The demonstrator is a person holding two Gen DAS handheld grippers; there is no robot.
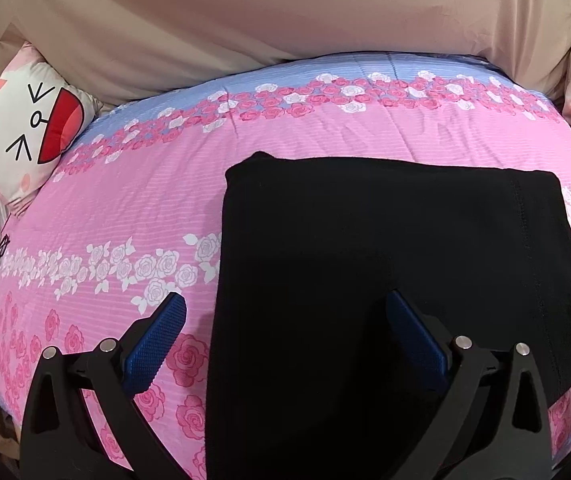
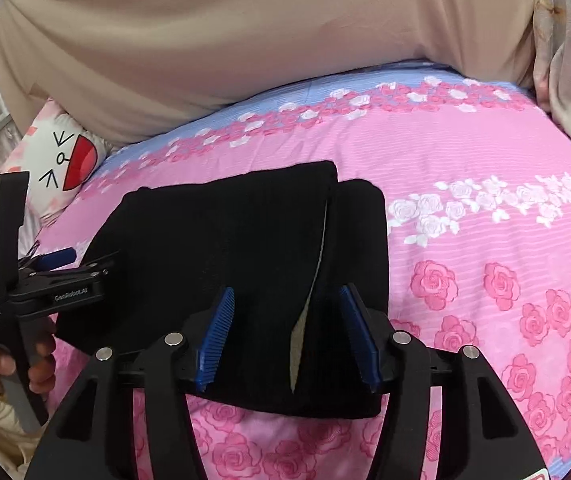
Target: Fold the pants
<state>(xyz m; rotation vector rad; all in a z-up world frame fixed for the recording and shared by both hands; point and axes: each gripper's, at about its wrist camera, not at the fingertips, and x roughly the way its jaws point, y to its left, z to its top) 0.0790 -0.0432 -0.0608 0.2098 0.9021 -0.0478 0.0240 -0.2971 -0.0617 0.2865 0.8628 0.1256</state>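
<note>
Black pants (image 1: 385,240) lie folded into a flat rectangle on the pink rose-patterned bed cover (image 1: 105,208). My left gripper (image 1: 285,320) is open wide just above them. Its left pad hangs over the bed cover and its right pad over the cloth, so the pants' left edge runs between them. In the right wrist view the pants (image 2: 225,232) show a folded seam near their right side. My right gripper (image 2: 287,324) is open over the near edge, with that seam between the blue pads and neither pad pressing on it. A hand (image 2: 1,360) holds the left gripper's handle at the left.
A white cartoon-face cushion (image 1: 25,128) lies at the back left of the bed. A large beige cloth (image 1: 285,20) fills the far side. Grey-beige fabric (image 2: 569,80) hangs at the right. The bed cover extends to the right of the pants (image 2: 505,260).
</note>
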